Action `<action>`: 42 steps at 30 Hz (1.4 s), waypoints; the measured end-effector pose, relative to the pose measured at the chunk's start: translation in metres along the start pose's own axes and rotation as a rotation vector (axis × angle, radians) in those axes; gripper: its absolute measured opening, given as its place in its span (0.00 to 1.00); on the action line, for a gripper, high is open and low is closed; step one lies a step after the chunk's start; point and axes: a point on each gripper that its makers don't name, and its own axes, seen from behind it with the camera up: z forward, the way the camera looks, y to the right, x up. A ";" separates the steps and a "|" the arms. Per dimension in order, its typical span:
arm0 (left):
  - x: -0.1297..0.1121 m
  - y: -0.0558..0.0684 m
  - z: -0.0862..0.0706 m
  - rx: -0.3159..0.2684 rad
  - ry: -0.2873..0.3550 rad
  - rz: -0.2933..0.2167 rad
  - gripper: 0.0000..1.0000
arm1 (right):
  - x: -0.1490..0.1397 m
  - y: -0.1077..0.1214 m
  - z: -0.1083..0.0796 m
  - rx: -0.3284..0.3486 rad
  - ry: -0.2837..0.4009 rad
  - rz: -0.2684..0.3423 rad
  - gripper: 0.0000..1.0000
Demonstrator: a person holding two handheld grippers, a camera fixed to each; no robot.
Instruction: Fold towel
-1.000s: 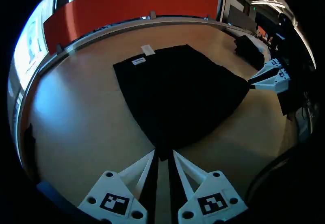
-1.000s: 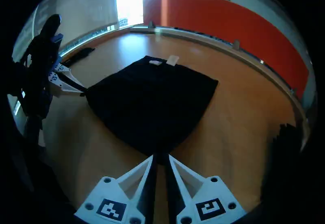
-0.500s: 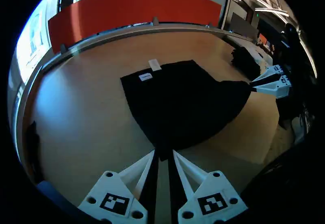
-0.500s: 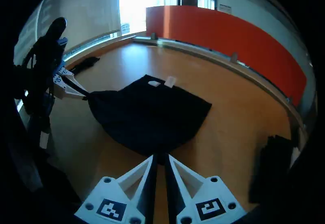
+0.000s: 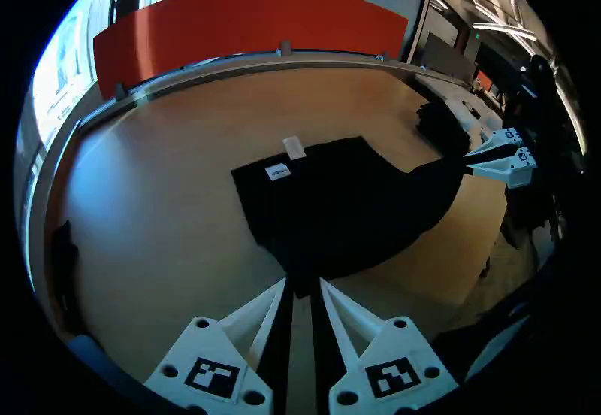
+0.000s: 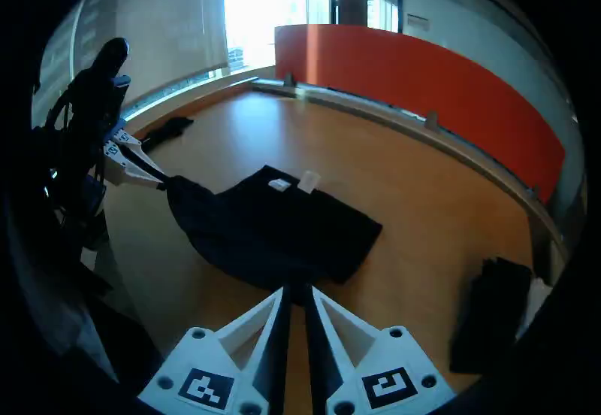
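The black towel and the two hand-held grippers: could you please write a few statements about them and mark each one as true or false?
1. The left hand-held gripper is shut on a corner of the black towel. True.
2. The right hand-held gripper hangs open above the towel. False: it is shut on another corner of the towel.
3. The white tags sit near the towel's far edge, away from both grippers. True.
4. The partition behind the table is blue. False: it is orange-red.
5. A second dark cloth pile lies on the table, apart from the towel. True.
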 end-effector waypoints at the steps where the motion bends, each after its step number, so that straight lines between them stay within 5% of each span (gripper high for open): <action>1: 0.000 0.001 -0.001 -0.001 0.000 0.000 0.15 | 0.000 0.000 -0.002 0.001 -0.001 -0.003 0.12; 21: 0.007 0.004 -0.001 -0.003 0.002 -0.029 0.15 | 0.004 0.003 -0.004 0.006 -0.008 0.000 0.12; 42: 0.060 -0.037 0.056 0.042 0.038 -0.033 0.15 | 0.020 0.058 0.059 -0.044 -0.048 0.033 0.12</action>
